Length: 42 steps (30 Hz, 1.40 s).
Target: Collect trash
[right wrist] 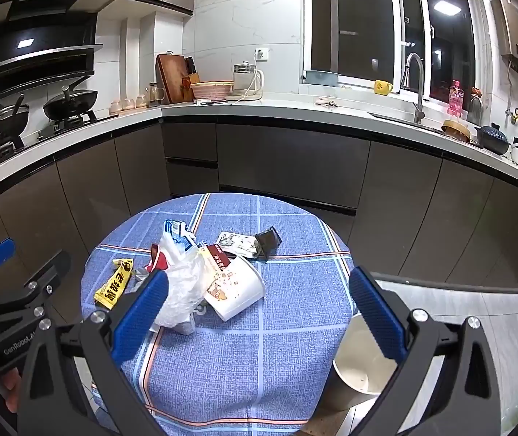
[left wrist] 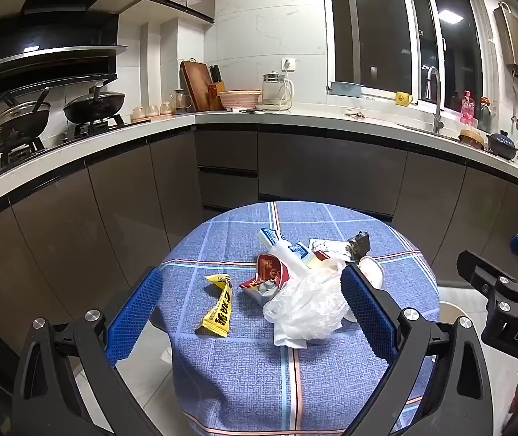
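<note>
Left hand-held gripper (left wrist: 251, 309) spread wide, blue-padded fingers apart, holding nothing, hovering above the round worktop under a blue plaid cloth (left wrist: 244, 374). Right hand-held gripper (right wrist: 259, 312) likewise spread and empty.

Between and just ahead of the left fingers: crumpled clear plastic bag (left wrist: 306, 305), touching a red-and-silver torn foil wrapper (left wrist: 268, 276). Left of that, apart: yellow snack packet with black lettering (left wrist: 219, 305).

Ahead of the right gripper: white paper cup lying on its side (right wrist: 235, 285), beside the bag. Farther ahead: dark crumpled wrapper (right wrist: 268, 241). Below, by the right finger, off the worktop: pale round waste bin (right wrist: 359, 359) on the floor.
</note>
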Tool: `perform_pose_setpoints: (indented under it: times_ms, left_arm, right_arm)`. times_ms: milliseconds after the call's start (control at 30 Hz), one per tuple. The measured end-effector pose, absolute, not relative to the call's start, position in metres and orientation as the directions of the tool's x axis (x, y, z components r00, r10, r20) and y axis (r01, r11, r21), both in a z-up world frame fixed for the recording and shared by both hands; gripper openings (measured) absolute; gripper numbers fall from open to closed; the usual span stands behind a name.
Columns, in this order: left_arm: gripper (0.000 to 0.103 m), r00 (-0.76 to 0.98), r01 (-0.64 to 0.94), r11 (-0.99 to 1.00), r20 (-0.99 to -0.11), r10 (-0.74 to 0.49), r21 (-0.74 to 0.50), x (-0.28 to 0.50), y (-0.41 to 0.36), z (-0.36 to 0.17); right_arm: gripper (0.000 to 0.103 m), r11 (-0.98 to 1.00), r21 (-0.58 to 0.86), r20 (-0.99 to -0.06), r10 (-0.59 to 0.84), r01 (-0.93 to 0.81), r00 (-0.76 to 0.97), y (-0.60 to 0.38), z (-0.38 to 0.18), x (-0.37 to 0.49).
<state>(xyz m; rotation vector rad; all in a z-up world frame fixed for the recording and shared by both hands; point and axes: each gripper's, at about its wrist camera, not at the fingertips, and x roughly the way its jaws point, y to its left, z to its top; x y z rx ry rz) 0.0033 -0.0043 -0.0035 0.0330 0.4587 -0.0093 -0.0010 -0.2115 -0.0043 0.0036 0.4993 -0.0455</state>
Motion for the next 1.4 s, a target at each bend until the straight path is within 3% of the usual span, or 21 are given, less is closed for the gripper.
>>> perform_pose_setpoints:
  times_ms: [1400]
  left_arm:
    - [0.095,0.897,0.027,0.999,-0.441,-0.012,0.027,0.0004,-0.0041,-0.0017]
  right_arm:
    - [0.100,0.999,-0.005,-0.478,-0.044,0.047,0.877,-0.2123,-0.0030,-0.0017]
